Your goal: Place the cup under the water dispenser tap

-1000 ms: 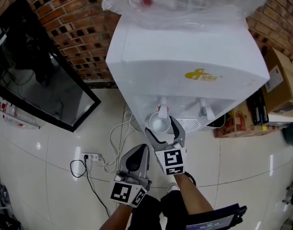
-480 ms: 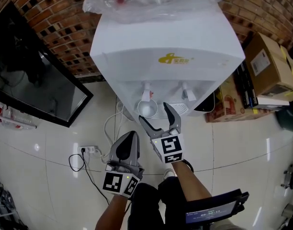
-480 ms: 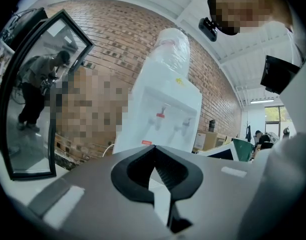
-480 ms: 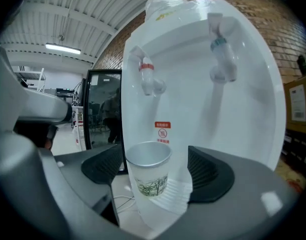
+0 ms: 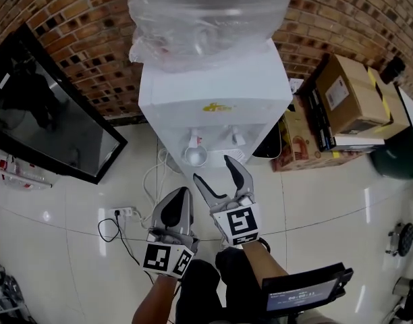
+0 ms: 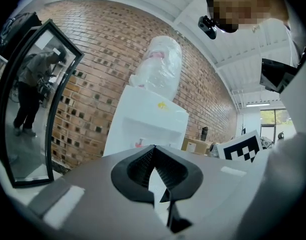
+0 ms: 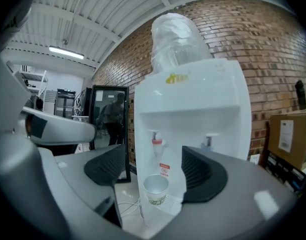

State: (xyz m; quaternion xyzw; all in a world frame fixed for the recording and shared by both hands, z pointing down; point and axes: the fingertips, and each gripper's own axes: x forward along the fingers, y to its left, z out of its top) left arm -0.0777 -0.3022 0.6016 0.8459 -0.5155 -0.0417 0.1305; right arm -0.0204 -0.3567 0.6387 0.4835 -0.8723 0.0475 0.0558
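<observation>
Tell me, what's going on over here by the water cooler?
A person holds a gripper tool in each hand in front of a water dispenser. A paper cup stands under the red tap, and nothing holds it. The right gripper is short of the cup, its fingers wide and closing slightly on nothing. The left gripper is beside it, fingers shut and empty.
</observation>
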